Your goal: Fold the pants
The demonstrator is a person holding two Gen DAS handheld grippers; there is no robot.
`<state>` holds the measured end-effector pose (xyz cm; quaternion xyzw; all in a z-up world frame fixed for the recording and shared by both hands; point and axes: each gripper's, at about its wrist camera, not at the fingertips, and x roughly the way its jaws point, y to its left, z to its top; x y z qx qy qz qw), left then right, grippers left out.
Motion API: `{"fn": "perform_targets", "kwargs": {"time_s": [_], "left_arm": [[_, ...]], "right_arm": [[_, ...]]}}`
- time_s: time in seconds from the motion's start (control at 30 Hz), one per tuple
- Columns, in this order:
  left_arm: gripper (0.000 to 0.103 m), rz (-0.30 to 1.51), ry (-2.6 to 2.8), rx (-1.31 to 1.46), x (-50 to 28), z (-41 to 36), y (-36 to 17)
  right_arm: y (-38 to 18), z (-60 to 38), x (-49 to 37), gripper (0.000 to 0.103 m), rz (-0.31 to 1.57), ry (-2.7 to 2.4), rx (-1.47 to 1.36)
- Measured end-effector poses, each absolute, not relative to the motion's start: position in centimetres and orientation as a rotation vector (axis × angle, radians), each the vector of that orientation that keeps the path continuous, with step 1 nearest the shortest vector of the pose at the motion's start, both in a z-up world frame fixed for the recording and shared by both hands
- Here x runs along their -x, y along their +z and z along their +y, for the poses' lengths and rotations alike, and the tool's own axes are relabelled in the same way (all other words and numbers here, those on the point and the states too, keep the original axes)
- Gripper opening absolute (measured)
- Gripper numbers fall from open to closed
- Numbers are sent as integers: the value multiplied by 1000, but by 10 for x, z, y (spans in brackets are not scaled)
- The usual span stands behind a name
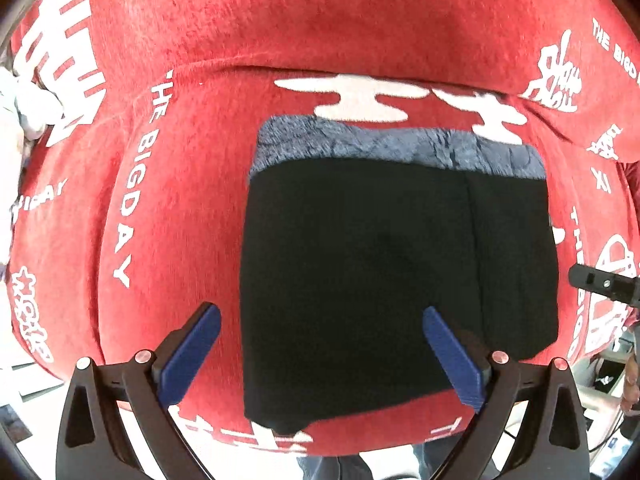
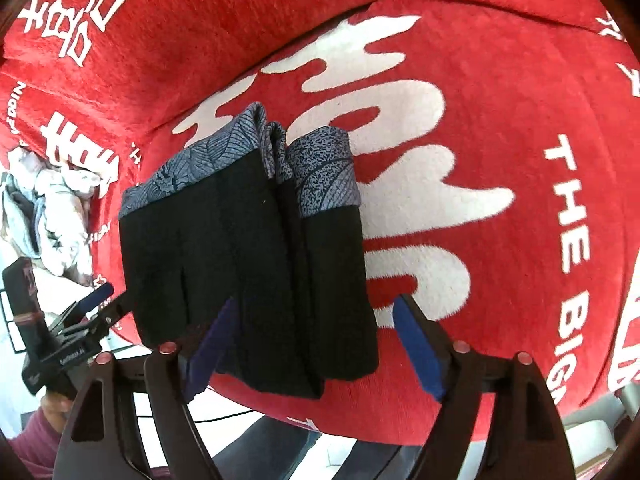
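Observation:
The black pants (image 1: 360, 272) with a grey-blue patterned band lie folded into a compact rectangle on the red seat cover (image 1: 180, 160). My left gripper (image 1: 320, 344) is open and empty, hovering above the near edge of the folded pants. In the right wrist view the pants (image 2: 248, 264) show stacked folded layers with the patterned band at the far end. My right gripper (image 2: 316, 340) is open and empty over their near end. The left gripper (image 2: 96, 304) shows at the left edge, beside the pants.
The red cover (image 2: 500, 140) with white lettering drapes over a cushioned seat and backrest. A pile of white and grey laundry (image 2: 52, 216) lies at the left. The seat's front edge drops off below the pants, with floor and the person's legs (image 2: 280, 440) beneath.

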<state>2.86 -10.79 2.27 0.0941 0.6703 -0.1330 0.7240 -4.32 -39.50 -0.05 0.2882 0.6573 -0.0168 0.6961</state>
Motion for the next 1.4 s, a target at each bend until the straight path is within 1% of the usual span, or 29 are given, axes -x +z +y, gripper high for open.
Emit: {"fn": "perform_targets", "kwargs": {"time_s": [0.13, 0.37, 0.67, 0.97, 1.13, 1.4], "left_arm": [[101, 1473, -273, -249, -18, -113, 33], [101, 1455, -232, -296, -9, -118, 54], [101, 1432, -219, -307, -4, -114, 86], [101, 1432, -235, -328, 1, -114, 107], [101, 1428, -258, -351, 3, -117, 117], [101, 1436, -274, -366, 7, -121, 124]], "right_arm": [[15, -390, 53, 89, 1452, -91, -594], [43, -359, 56, 89, 1469, -120, -351], [72, -343, 56, 89, 1499, -150, -356], [103, -324, 57, 89, 1493, -194, -265], [111, -312, 57, 89, 1499, -226, -165], [119, -307, 59, 89, 1493, -228, -156]]}}
